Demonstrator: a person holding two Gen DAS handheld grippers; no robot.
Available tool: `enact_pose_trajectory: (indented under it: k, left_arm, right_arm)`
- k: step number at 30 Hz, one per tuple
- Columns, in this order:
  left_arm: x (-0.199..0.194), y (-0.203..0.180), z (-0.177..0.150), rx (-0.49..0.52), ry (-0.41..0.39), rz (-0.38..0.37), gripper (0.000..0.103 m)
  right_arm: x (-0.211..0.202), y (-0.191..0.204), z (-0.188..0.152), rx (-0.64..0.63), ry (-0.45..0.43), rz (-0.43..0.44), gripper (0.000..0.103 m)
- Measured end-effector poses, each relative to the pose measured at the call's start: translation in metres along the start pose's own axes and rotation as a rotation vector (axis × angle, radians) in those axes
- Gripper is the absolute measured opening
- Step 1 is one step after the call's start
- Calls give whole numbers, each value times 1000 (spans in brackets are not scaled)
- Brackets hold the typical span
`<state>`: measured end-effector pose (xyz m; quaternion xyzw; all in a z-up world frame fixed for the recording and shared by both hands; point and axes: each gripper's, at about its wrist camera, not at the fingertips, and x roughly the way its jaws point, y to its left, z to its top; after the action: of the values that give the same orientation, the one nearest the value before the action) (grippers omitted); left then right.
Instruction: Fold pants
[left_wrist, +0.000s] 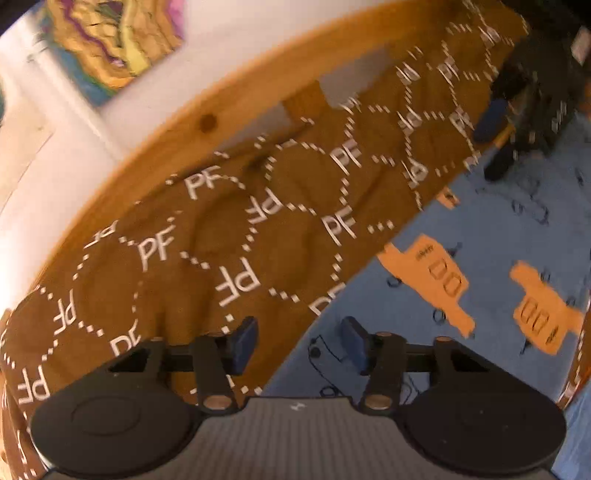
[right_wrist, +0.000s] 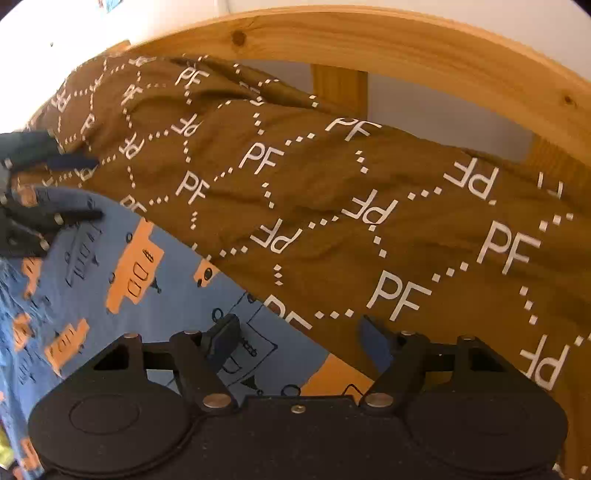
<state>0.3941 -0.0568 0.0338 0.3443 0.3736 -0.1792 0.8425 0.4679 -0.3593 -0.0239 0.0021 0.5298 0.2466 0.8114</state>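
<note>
Brown pants (left_wrist: 280, 221) printed with white "PF" letters and dotted hexagons lie stretched along the far side of a blue sheet (left_wrist: 498, 229). Their near edge runs diagonally between the fingers of my left gripper (left_wrist: 300, 345), which is open: one pad is over the fabric, the other over the sheet. In the right wrist view the pants (right_wrist: 332, 206) fill the middle. My right gripper (right_wrist: 299, 336) is open and straddles the same edge. The left gripper (right_wrist: 83, 188) shows at the far left, at the other end of the edge.
A wooden bed rail (right_wrist: 369, 40) curves behind the pants, against a white wall (right_wrist: 55, 22). A colourful picture (left_wrist: 118, 40) hangs at the upper left. The sheet carries orange vehicle prints (left_wrist: 436, 280). A dark blurred shape (left_wrist: 535, 92) sits at the top right.
</note>
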Motion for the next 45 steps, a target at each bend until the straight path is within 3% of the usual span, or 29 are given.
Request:
enact_pose_trajectory:
  k: [1, 2, 4, 7, 12, 17, 22, 25, 28, 30, 32, 33, 35, 36, 37, 41, 43, 45]
  left_arm:
    - [1, -3, -1, 32, 8, 7, 34]
    - [2, -7, -2, 58, 13, 15, 31]
    - [1, -11, -3, 92, 19, 30, 15]
    - [-2, -18, -2, 127, 8, 61, 3]
    - [-11, -22, -1, 129, -6, 111, 1]
    - [-27, -15, 5, 98, -52, 141, 1]
    - [-29, 6, 21, 45, -65, 169, 1]
    - [-18, 16, 24, 11, -68, 195, 1]
    - [2, 25, 22, -5, -27, 201, 1]
    - [11, 37, 19, -81, 9, 170, 6]
    - [8, 52, 14, -164, 4, 119, 11]
    - [4, 63, 10, -200, -9, 90, 19]
    - [-9, 78, 4, -237, -47, 61, 44]
    - [-17, 86, 0, -248, -70, 59, 64]
    - [-25, 92, -4, -253, -91, 55, 74]
    - [-54, 117, -19, -234, -139, 6, 80]
    - [-68, 121, -29, -218, -151, -42, 86]
    - [-78, 118, -38, -183, -146, -91, 87]
  right_arm:
    - [-1, 1, -1, -16, 2, 23, 65]
    - [-2, 2, -3, -39, 8, 34, 58]
    - [-1, 6, -4, -69, 20, 26, 51]
    - [-2, 10, -8, -85, 28, 13, 31]
    - [-5, 27, -13, -147, 34, -41, 5]
    - [-20, 46, -18, -190, -75, -183, 1]
    - [-33, 51, 4, -160, -213, -356, 0]
    - [-33, 40, 20, -102, -253, -352, 0]
    - [-18, 34, 25, -97, -223, -332, 0]
    - [-7, 34, 24, -89, -195, -310, 3]
    - [-5, 35, 21, -88, -198, -282, 21]
    - [-6, 35, 21, -88, -203, -263, 25]
    - [-8, 39, 19, -86, -219, -204, 48]
    - [-10, 39, 19, -82, -229, -178, 54]
    - [-10, 41, 21, -77, -239, -148, 64]
    - [0, 55, 28, -91, -241, -45, 74]
    - [6, 64, 32, -125, -219, -20, 76]
    - [12, 73, 34, -156, -195, -10, 77]
